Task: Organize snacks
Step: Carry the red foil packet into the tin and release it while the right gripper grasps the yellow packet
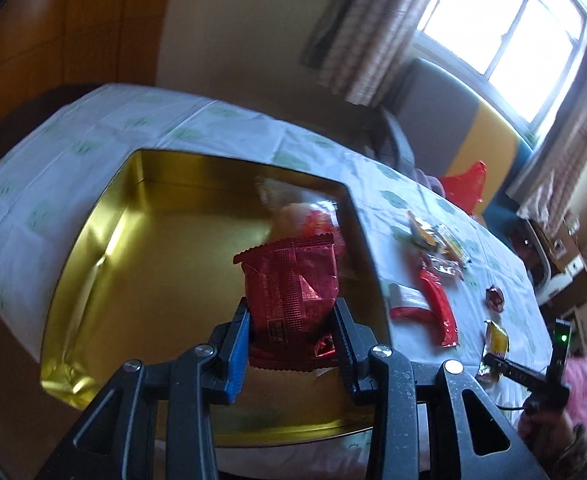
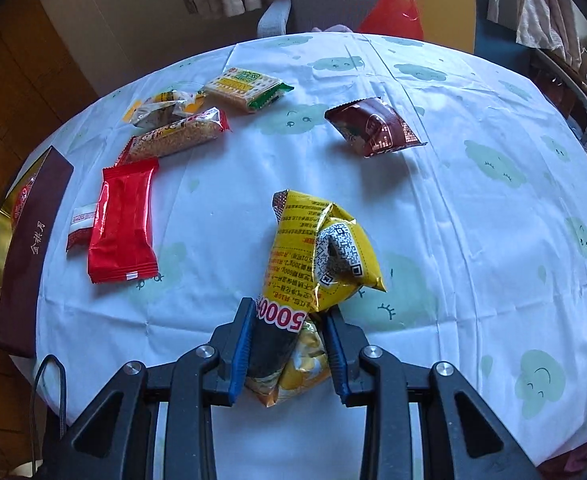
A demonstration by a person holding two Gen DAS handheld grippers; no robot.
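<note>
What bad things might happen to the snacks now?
1. The left gripper pinches the red packet over the gold tin; squeezing might crush what's inside.
2. The right gripper holds the crumpled yellow packet only by its bottom end, so it may slip out and drop.
3. The round wrapped snack already in the tin could get squashed if the red packet lands on it.

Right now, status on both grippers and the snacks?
Left gripper shut on red packet, over gold tin. Right gripper shut on yellow packet. More snacks loose on table. Nothing blocking.
</note>
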